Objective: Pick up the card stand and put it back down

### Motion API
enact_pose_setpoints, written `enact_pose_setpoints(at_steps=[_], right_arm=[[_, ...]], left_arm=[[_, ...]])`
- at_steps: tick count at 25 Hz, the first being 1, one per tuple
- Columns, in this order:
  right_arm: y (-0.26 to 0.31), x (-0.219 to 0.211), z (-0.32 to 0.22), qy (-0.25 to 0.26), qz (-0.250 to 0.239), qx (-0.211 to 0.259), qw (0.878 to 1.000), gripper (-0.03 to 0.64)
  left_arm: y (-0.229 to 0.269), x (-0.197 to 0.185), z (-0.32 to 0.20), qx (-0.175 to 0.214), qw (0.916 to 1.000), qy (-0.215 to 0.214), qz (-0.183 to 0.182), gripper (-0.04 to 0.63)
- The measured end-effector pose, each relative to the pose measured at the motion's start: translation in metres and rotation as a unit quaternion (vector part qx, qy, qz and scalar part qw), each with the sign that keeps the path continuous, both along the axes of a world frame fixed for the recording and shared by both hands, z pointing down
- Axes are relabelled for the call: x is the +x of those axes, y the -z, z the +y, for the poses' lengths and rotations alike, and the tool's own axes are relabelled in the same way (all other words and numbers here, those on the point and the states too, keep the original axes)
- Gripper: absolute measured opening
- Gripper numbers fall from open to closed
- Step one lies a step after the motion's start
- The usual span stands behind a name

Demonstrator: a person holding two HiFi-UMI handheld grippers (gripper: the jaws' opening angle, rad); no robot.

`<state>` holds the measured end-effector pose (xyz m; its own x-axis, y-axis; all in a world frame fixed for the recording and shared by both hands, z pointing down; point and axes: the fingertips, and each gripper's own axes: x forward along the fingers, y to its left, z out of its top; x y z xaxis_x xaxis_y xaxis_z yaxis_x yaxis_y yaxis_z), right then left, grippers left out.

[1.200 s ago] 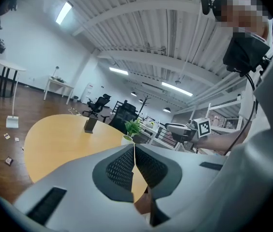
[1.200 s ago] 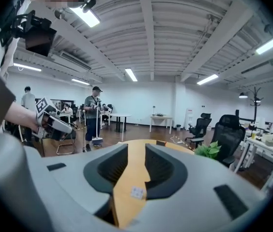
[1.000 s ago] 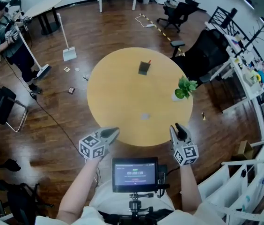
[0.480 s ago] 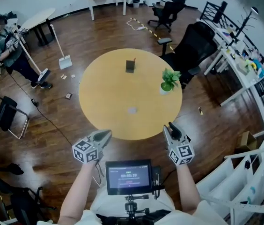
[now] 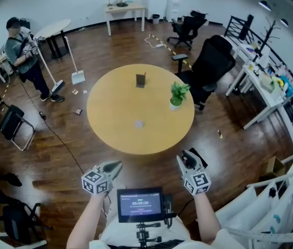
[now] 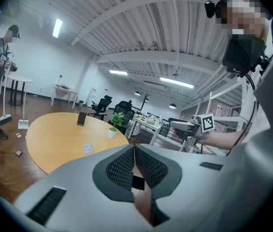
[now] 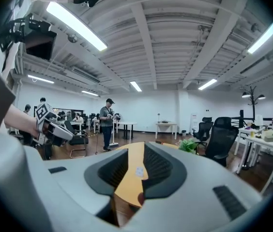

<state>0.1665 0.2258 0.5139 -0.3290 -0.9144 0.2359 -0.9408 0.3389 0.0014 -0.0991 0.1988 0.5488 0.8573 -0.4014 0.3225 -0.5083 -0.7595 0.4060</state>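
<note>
Standing far across the table (image 5: pixel 115 113), the card stand (image 5: pixel 141 80) is untouched; the left gripper (image 5: pixel 118 164) is held closed, the right gripper (image 5: pixel 185 156) partly open, both empty.

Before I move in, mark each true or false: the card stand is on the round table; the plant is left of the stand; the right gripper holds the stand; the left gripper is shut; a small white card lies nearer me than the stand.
1. The card stand stands on the round table. True.
2. The potted plant is left of the stand in the head view. False: it is to the stand's right and a little nearer you.
3. The right gripper holds the stand. False: its jaws are apart with nothing between them.
4. The left gripper is shut. True: its jaws meet, empty.
5. A small white card lies nearer you than the stand. True.
</note>
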Motion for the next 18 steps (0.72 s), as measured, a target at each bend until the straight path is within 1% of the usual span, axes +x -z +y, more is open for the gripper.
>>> enact_pose_setpoints(at_steps=[2, 4, 7, 11, 18], right_arm=[[0.0, -0.002, 0.016, 0.002, -0.017, -0.001, 1.0, 0.118], [0.012, -0.006, 0.029, 0.001, -0.05, 0.007, 0.999, 0.118], [0.035, -0.007, 0.052, 0.003, -0.084, 0.027, 0.996, 0.118], [0.046, -0.002, 0.072, -0.001, -0.097, 0.038, 0.995, 0.118], [0.041, 0.0, 0.105, -0.016, -0.113, 0.039, 0.993, 0.118]], left_arm=[[-0.008, -0.006, 0.023, -0.004, 0.9999, 0.013, 0.0, 0.002], [-0.018, -0.013, 0.045, -0.015, 0.9996, 0.022, -0.001, 0.002], [-0.03, -0.018, 0.078, -0.021, 0.9994, 0.022, -0.017, 0.002], [-0.034, -0.022, 0.091, -0.019, 0.9993, 0.024, -0.02, 0.002], [-0.023, -0.026, 0.105, -0.029, 0.9994, 0.012, -0.017, 0.002]])
